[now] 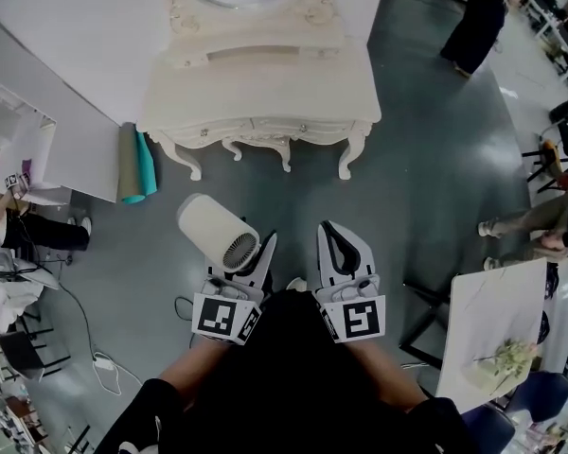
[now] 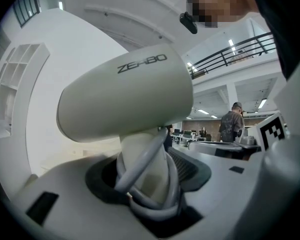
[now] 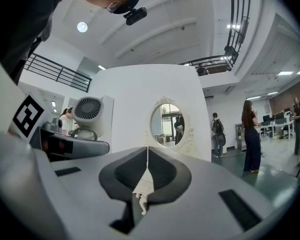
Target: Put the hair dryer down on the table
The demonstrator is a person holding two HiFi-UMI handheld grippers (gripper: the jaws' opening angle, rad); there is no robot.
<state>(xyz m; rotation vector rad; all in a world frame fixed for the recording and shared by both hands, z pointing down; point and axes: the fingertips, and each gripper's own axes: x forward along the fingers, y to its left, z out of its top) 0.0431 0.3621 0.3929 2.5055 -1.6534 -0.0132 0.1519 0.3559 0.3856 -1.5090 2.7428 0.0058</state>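
The cream hair dryer (image 1: 216, 231) is held up in the air in front of me, its rear grille facing me. My left gripper (image 1: 256, 251) is shut on its handle. In the left gripper view the handle (image 2: 142, 176), wrapped in grey cord, stands between the jaws under the barrel (image 2: 125, 99). My right gripper (image 1: 335, 235) hangs beside it, shut with nothing between its pads; in its own view the right gripper (image 3: 147, 159) has both pads meeting. The white ornate dressing table (image 1: 265, 88) stands ahead of both grippers, and its oval mirror (image 3: 166, 124) shows in the right gripper view, with the dryer (image 3: 88, 113) at left.
Rolled teal and grey mats (image 1: 137, 164) lean by the table's left legs against a white partition. A person (image 1: 478, 17) stands at the far right back. A white table with flowers (image 1: 488, 310) is at my right. Cables (image 1: 104, 362) lie on the floor at left.
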